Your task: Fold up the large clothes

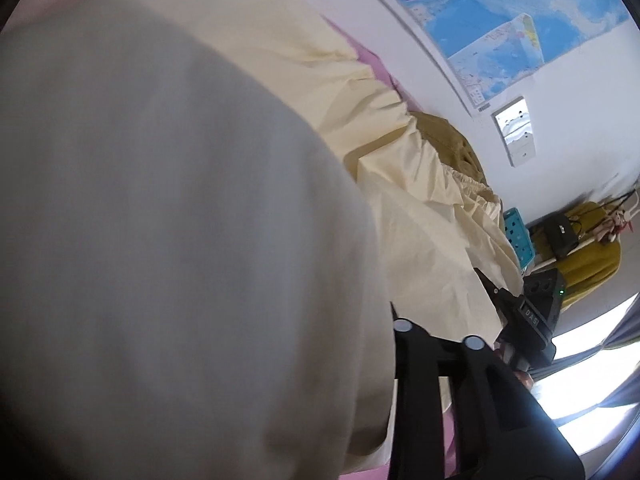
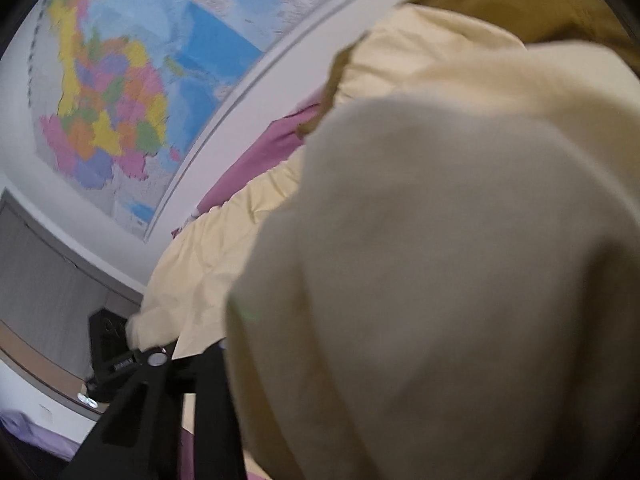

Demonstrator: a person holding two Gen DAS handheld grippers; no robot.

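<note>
Fold barely started: pale yellow garment [image 1: 400,248] is lifted off the pink bed [image 1: 376,60] near its wall edge, bunched cloth is pinched in left claw [image 1: 394,320] and right claw [image 2: 224,344], no crease laid yet.

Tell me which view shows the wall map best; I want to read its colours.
The right wrist view: the wall map fills its upper left, coloured countries visible though blurred. The left wrist view catches only mostly blue sea at the top right.
</note>
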